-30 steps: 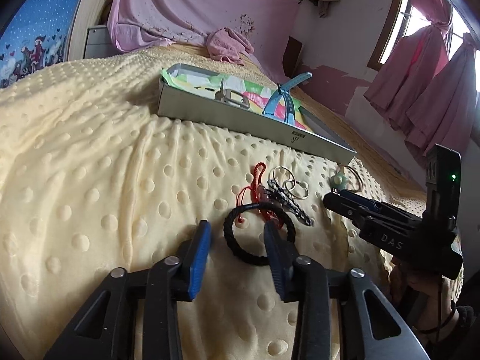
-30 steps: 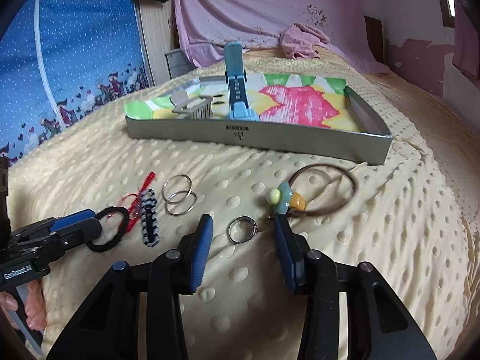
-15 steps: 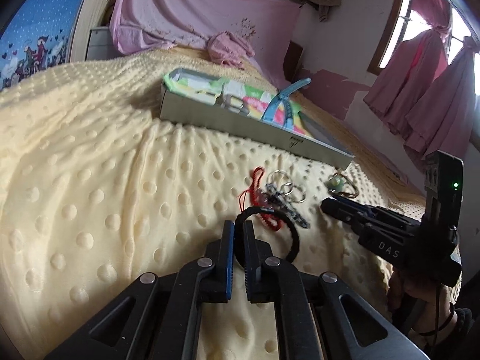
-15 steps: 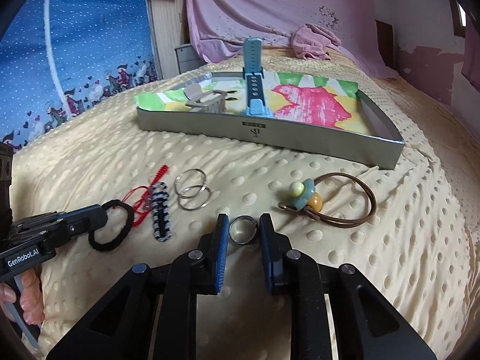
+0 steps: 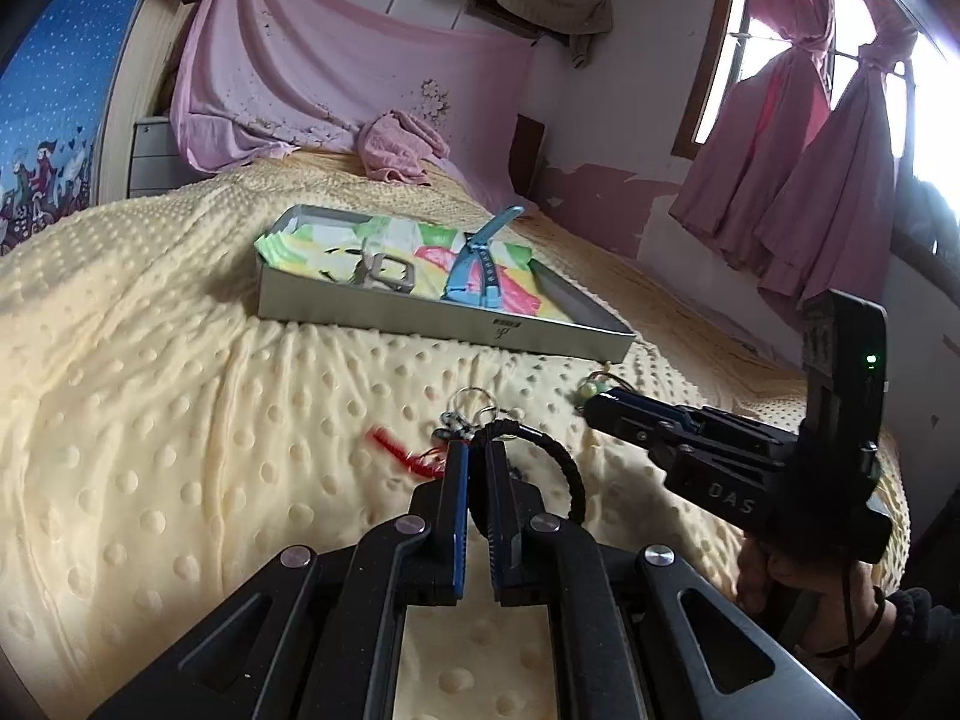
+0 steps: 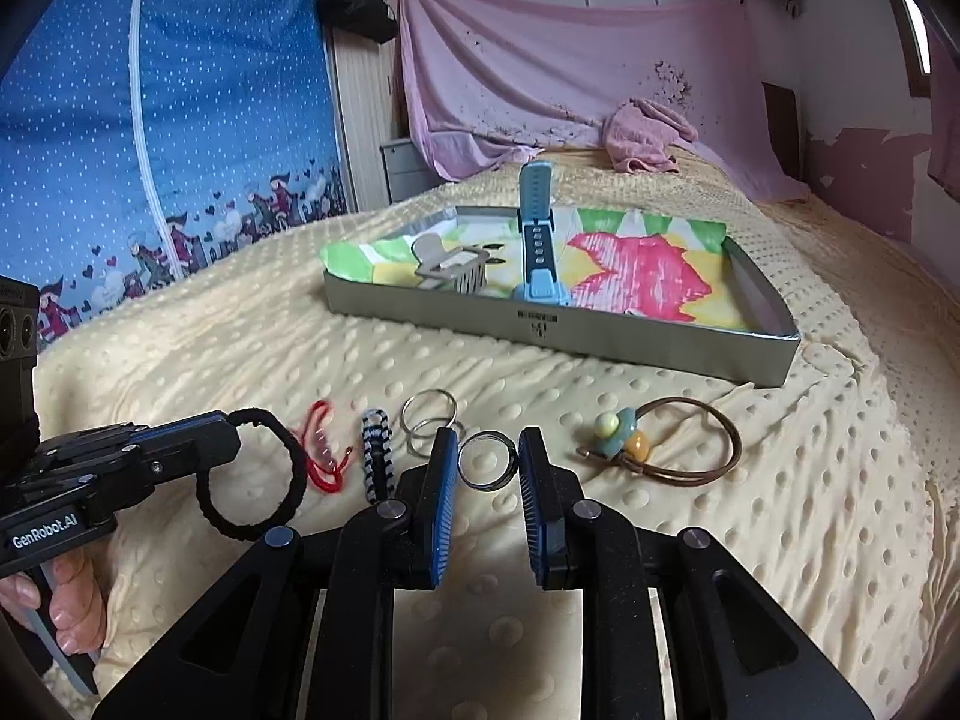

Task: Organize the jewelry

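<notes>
My left gripper point(image 5: 477, 450) is shut on a black braided bracelet point(image 5: 564, 468), which hangs from its tips just above the yellow dotted blanket point(image 5: 180, 420). In the right wrist view the same bracelet point(image 6: 288, 480) dangles at the left. My right gripper point(image 6: 483, 447) is shut on a silver ring point(image 6: 487, 461), its pads pressing on both sides of the ring. A grey metal tray point(image 6: 600, 345) with a colourful lining stands further back on the bed. It holds a blue watch strap point(image 6: 536, 240) and a grey clip point(image 6: 447, 267).
Loose on the blanket lie a red cord point(image 6: 321, 444), a black-and-white braided piece point(image 6: 377, 456), two key rings point(image 6: 426, 414) and a brown band with green and yellow beads point(image 6: 678, 438). A pink cloth point(image 6: 648, 138) lies at the bed's far end.
Both grippers have gone from open to shut, the left on the black bracelet and the right on the silver ring. Both have risen a little off the blanket with their pieces.
</notes>
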The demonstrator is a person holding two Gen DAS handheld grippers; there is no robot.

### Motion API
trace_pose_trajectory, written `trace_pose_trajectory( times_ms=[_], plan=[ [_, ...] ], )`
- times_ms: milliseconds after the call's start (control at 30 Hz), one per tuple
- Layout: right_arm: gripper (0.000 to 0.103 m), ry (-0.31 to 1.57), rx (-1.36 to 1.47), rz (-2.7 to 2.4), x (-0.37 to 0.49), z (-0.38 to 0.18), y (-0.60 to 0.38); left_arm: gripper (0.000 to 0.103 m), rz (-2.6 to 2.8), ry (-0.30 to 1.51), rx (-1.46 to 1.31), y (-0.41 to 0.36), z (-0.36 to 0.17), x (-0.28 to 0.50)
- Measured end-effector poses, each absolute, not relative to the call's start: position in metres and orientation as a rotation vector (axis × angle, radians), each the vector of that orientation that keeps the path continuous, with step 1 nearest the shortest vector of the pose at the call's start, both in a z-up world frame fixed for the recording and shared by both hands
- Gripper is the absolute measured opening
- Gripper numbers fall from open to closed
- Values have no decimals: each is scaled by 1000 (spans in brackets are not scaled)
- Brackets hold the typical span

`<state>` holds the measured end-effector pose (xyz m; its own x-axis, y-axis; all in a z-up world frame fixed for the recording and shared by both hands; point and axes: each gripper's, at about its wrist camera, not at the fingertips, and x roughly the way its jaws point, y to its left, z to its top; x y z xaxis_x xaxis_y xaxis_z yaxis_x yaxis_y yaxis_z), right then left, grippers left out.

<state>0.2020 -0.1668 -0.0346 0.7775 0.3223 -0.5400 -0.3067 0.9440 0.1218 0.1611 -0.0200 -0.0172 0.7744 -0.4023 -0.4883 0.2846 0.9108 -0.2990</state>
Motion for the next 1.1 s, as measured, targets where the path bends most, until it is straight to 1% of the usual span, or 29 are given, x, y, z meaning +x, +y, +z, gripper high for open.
trace_pose_trajectory(
  times_ms=[367,800,1100],
  plan=[
    [18,592,69,343,198,-33,-176,6,-438,634,-230,-23,-21,152],
    [18,596,107,328,195,-29,-189,6,-534,726,-141,-53,-36,145],
    [18,623,100,325,198,-33,-186,6,-549,810,-126,-57,-47,146]
  ],
)
